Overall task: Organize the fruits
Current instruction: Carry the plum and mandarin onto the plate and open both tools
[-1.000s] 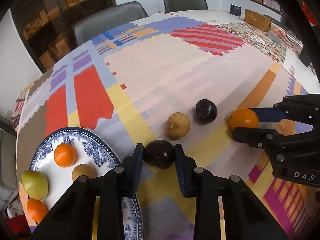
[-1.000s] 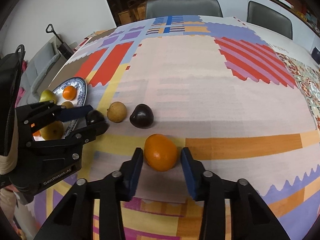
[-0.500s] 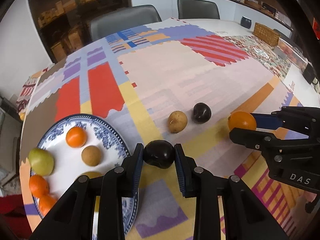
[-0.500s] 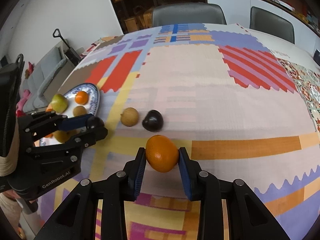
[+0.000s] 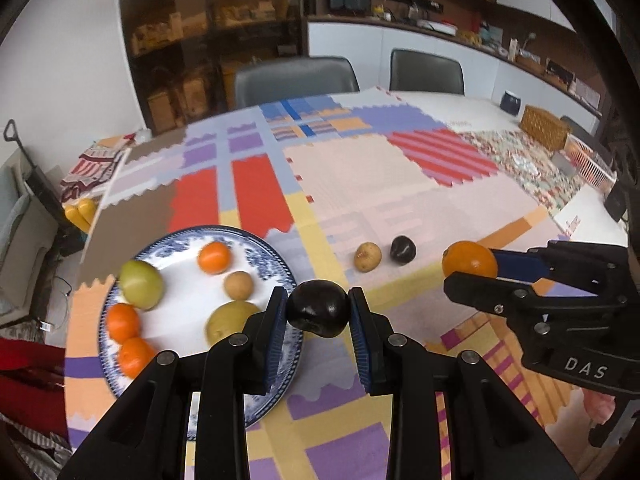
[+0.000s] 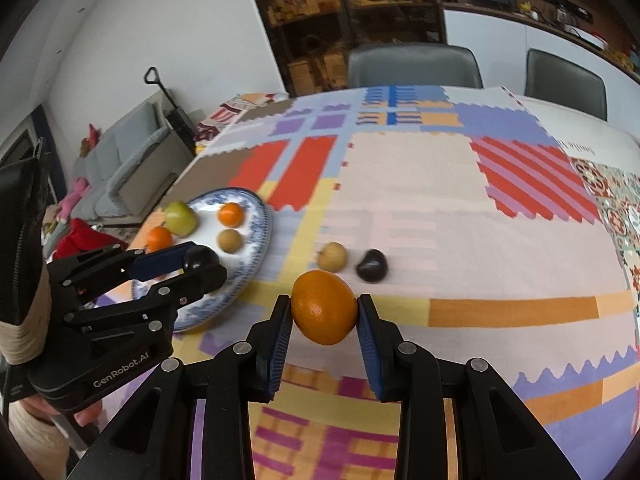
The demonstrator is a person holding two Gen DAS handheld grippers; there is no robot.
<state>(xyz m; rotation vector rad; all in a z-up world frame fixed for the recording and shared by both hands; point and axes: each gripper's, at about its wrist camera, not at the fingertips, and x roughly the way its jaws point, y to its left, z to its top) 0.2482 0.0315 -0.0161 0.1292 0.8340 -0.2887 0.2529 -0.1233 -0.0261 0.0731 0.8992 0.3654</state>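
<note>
The left gripper (image 5: pixel 319 312) pinches a dark plum (image 5: pixel 318 309) in its jaws beside the plate's (image 5: pixel 276 260) rim — seemingly lifted off the surface for delivery. The right gripper (image 6: pixel 323 314) clamps an orange (image 6: pixel 324 307), raised — likely next for the plate.

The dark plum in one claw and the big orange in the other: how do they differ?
The dark purple plum, near black and glossy, sits in the left gripper beside the blue-and-white plate. The round orange, bright, dimpled and larger, sits in the right gripper, farther from that plate. Both are clamped between blue pads, lifted off the patterned tablecloth.
</note>
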